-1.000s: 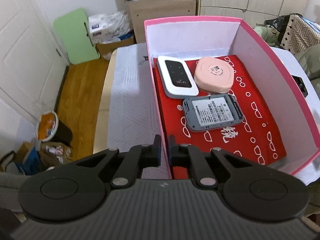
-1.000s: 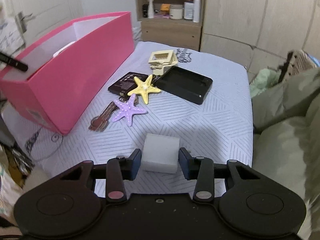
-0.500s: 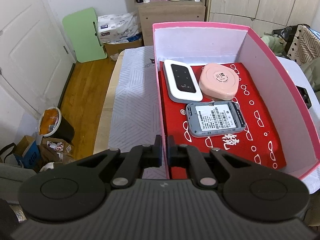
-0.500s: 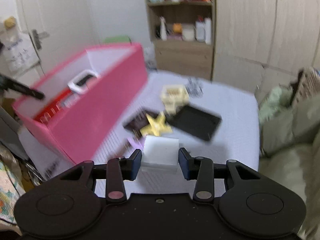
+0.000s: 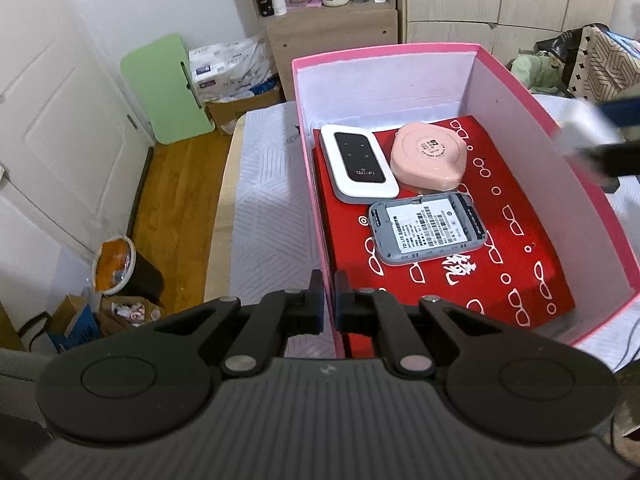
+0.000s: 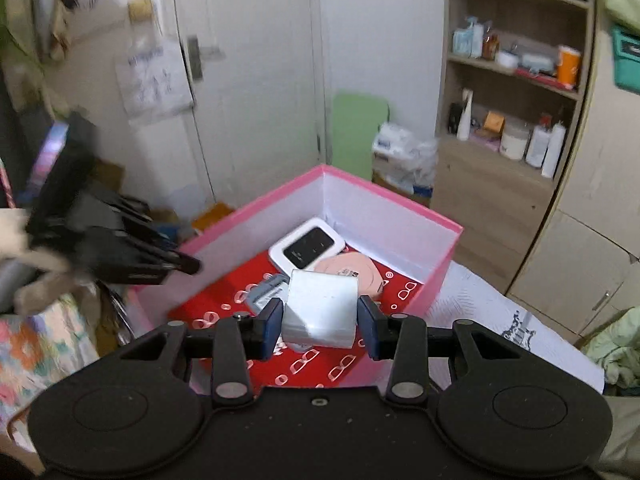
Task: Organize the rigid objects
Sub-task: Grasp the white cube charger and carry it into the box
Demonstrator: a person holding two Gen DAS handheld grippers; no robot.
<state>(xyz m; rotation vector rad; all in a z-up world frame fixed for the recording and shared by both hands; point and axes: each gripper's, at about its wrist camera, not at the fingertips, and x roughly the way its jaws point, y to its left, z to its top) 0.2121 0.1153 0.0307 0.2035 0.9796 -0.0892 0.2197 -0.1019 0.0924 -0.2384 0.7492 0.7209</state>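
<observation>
In the left wrist view, at nine o'clock, a white door (image 5: pixel 60 152) stands over a wood floor (image 5: pixel 176 188), with a green board (image 5: pixel 168 88) leaning at ten o'clock and a dark bin (image 5: pixel 128 268) at eight. The left gripper (image 5: pixel 328 304) sits at six o'clock, its jaws together and pinched on the near left wall of the pink box (image 5: pixel 316 216), one finger outside and one inside. The box rests on a white patterned cloth (image 5: pixel 268 200). On its red liner (image 5: pixel 520 264), from left to right, lie a white Wi-Fi router (image 5: pixel 358 164) at twelve o'clock, a grey device (image 5: pixel 426 228) at the centre, label up, and a pink case (image 5: pixel 428 156) at one o'clock, touching the router's right edge. At two to three o'clock a blurred white block (image 5: pixel 584 128) shows above the right wall, with dark blurred fingers (image 5: pixel 616 156) about it. A shelf unit (image 5: pixel 328 12) stands behind at twelve.

In the right wrist view, the left gripper (image 6: pixel 176 264) appears blurred at nine o'clock, on the box's (image 6: pixel 440 276) left wall. At the centre the right gripper (image 6: pixel 320 322) is clamped on the white block (image 6: pixel 320 308), one pad on each side, held in the air over the box. Beneath it lie the grey device (image 6: pixel 264 290), the router (image 6: pixel 306 250) and the pink case (image 6: pixel 360 270). Shelves (image 6: pixel 516 88) with bottles fill two o'clock.
</observation>
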